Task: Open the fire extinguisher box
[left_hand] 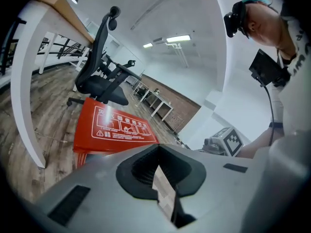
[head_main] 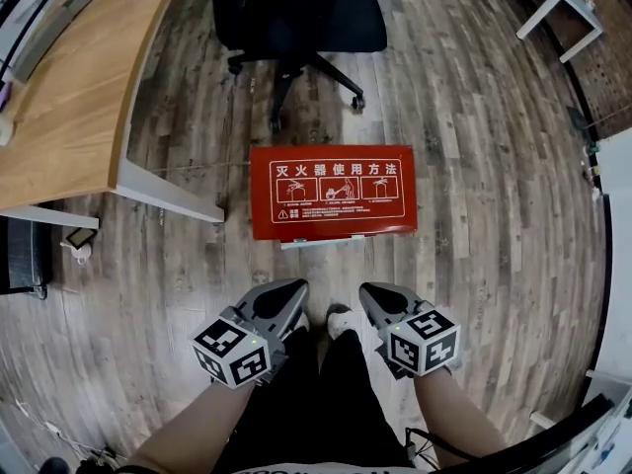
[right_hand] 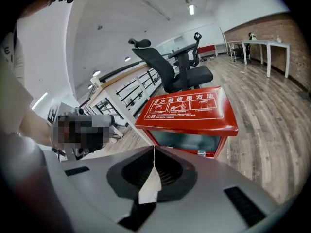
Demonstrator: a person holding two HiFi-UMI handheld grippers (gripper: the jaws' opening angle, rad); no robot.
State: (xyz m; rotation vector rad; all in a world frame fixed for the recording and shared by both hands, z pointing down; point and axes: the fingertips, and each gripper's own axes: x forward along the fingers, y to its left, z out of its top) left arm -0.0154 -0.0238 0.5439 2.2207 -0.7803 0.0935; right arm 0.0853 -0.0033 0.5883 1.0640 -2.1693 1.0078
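A red fire extinguisher box [head_main: 332, 192] stands on the wood floor with its lid down; white printed instructions cover the lid. The left gripper view shows the box [left_hand: 114, 128] ahead and to the left. In the right gripper view the box [right_hand: 192, 109] shows a glass front panel with a small latch [right_hand: 200, 153]. My left gripper [head_main: 297, 294] and right gripper [head_main: 368, 296] hang side by side a short way in front of the box, apart from it. Both are shut with nothing between their jaws.
A black office chair [head_main: 296, 13] stands right behind the box. A wooden desk [head_main: 69, 87] with a white edge reaches in from the left. The person's legs and a white shoe [head_main: 339, 319] are below the grippers. White tables [head_main: 563, 3] stand at the far right.
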